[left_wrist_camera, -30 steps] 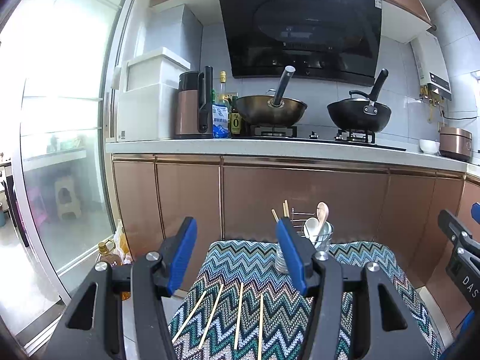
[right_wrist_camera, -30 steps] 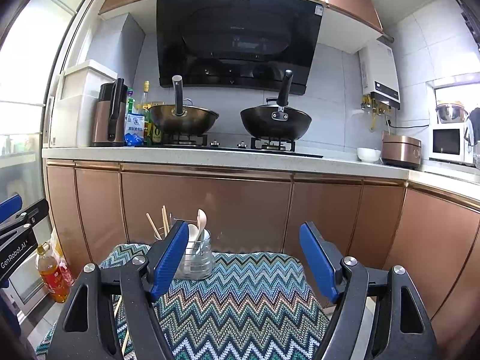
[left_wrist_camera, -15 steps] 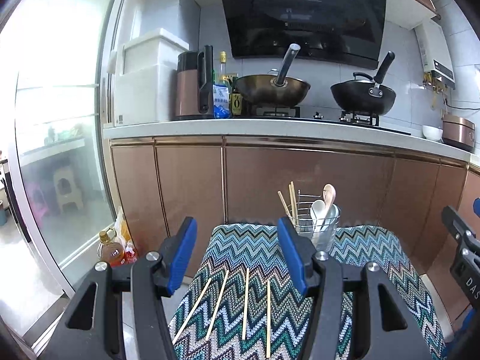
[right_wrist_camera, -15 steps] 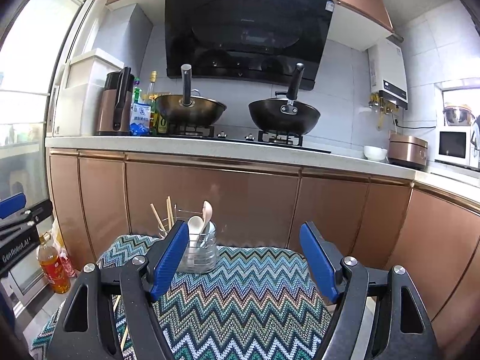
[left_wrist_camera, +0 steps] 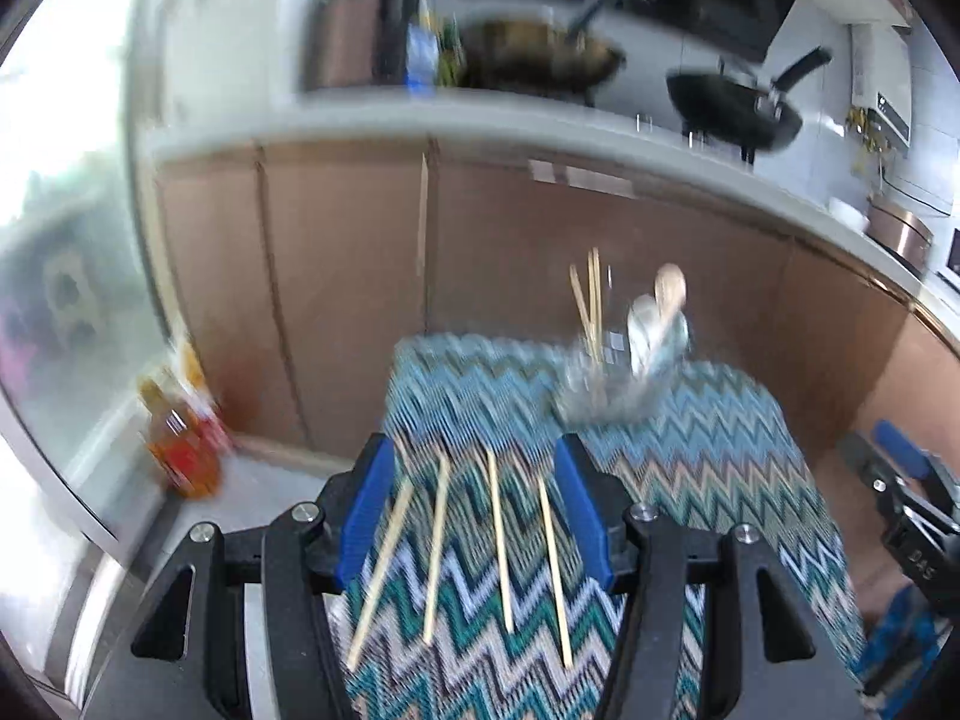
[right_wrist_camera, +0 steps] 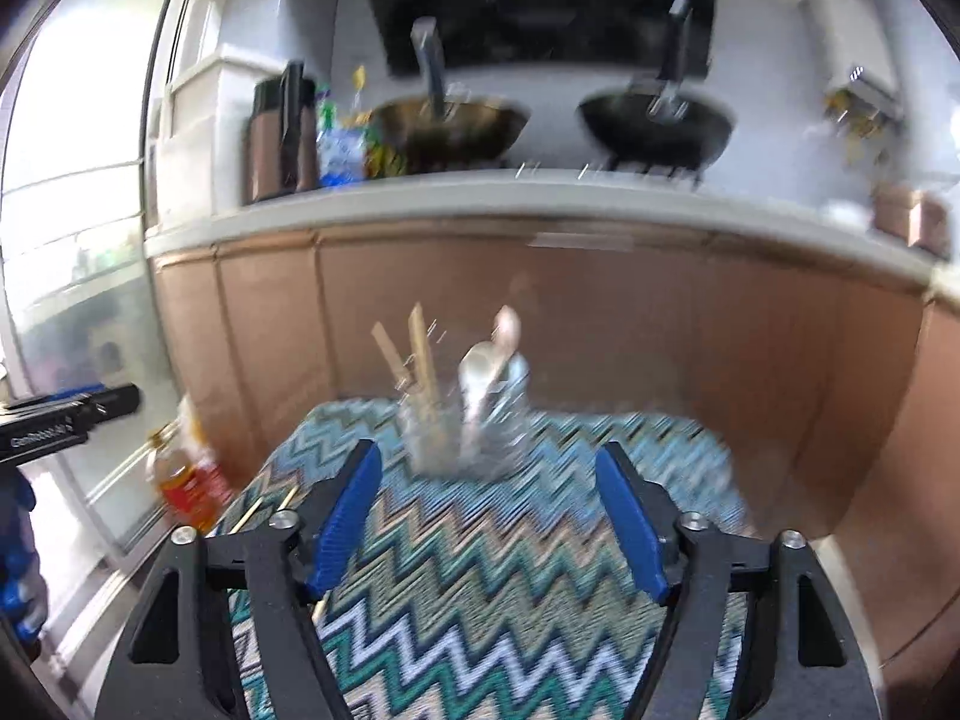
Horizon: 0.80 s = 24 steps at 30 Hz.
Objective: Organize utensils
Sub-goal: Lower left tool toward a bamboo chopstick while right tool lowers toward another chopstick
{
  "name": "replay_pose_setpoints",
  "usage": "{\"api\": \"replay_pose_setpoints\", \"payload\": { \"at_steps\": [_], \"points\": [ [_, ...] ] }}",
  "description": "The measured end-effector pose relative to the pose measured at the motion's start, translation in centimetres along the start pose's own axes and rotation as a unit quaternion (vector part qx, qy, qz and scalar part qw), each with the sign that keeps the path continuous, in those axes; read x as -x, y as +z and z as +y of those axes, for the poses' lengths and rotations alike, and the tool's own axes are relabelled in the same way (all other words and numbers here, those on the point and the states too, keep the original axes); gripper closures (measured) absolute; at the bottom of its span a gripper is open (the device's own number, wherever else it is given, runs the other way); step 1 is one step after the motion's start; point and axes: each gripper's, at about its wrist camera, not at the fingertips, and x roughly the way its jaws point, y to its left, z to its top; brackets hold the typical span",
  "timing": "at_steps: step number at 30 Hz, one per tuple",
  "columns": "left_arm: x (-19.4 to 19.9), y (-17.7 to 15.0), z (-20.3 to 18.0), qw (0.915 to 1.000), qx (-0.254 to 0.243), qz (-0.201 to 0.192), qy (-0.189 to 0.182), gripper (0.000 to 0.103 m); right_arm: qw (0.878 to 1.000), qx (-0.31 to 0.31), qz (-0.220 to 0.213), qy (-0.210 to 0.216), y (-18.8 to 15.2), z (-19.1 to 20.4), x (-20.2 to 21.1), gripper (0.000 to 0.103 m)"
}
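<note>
Nearest the left gripper [left_wrist_camera: 474,510], whose jaws stand apart and empty, four loose chopsticks [left_wrist_camera: 498,546] lie side by side on the zigzag cloth [left_wrist_camera: 690,450]; none is lifted, so these are left to gather. The right gripper [right_wrist_camera: 489,519] hangs over bare cloth, its jaws closing with nothing between them. Farther back, near the cloth's far edge, a clear holder [right_wrist_camera: 462,438] already carries several chopsticks and spoons upright. Judging by that, the sorting is partly done. Beyond stand brown cabinets [right_wrist_camera: 600,330].
</note>
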Motion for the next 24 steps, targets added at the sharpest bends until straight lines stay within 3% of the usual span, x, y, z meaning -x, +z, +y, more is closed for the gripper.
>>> {"api": "replay_pose_setpoints", "payload": {
  "at_steps": [5, 10, 16, 24],
  "points": [
    [-5.7, 0.0, 1.4, 0.9948, 0.009, 0.092, -0.043, 0.052, 0.995, 0.000, 0.076, 0.072, -0.3, 1.4, -4.7, 0.054],
    [-11.3, 0.1, 1.9, 0.9837, -0.001, 0.166, -0.069, 0.061, 0.973, -0.006, 0.176, 0.148, -1.3, 3.7, -11.1, 0.068],
    [-18.0, -0.5, 3.1, 0.9666, -0.004, 0.246, -0.071, 0.065, 0.950, 0.010, 0.262, 0.170, -3.1, 6.5, -17.7, 0.074],
    [-22.6, -0.4, 4.7, 0.9552, 0.000, 0.286, -0.075, 0.068, 0.930, 0.021, 0.323, 0.172, -3.9, 8.3, -23.7, 0.080]
  ]
}}
